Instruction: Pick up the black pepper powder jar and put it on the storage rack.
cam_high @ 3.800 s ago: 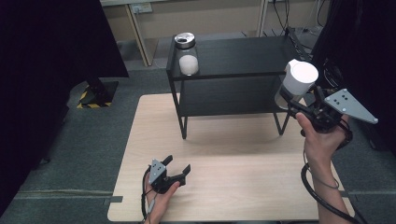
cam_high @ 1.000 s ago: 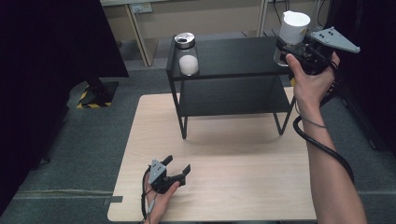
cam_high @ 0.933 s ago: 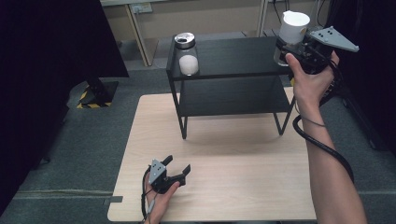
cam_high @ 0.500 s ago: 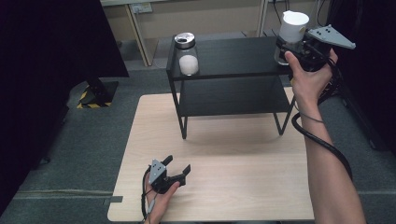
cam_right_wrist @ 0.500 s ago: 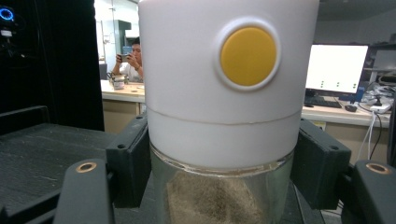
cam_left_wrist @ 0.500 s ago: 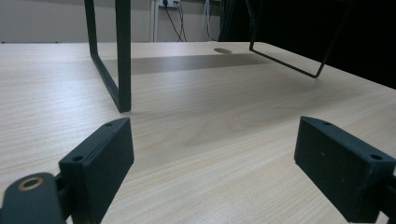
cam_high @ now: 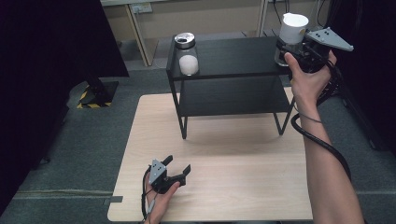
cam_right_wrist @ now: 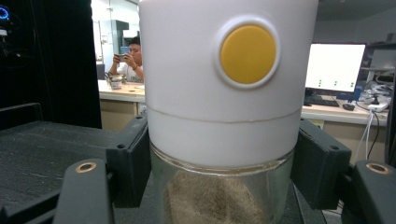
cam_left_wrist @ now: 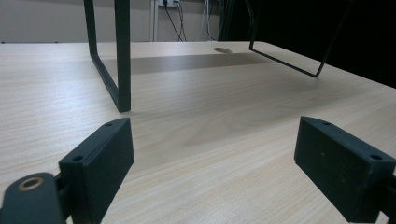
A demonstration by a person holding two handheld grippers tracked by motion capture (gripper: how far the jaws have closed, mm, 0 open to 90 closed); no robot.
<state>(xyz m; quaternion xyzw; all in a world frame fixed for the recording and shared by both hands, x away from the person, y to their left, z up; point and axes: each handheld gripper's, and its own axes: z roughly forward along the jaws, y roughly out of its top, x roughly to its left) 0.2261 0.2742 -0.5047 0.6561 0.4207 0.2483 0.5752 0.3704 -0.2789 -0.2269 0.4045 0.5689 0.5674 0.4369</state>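
At the upper right of the high view the right gripper (cam_high: 290, 50) is clenched on a glass jar with a tall white lid (cam_high: 293, 31), holding it at the right end of the black shelf's top board (cam_high: 233, 56); I cannot tell whether its base rests there, so setting it down and letting go seem left to do. Two jars are in view, this one and a metal-lidded jar (cam_high: 186, 53) at the shelf's left end, and two grippers, the left gripper (cam_high: 177, 170) lying slack-jawed and empty on the wooden table (cam_high: 243, 163).
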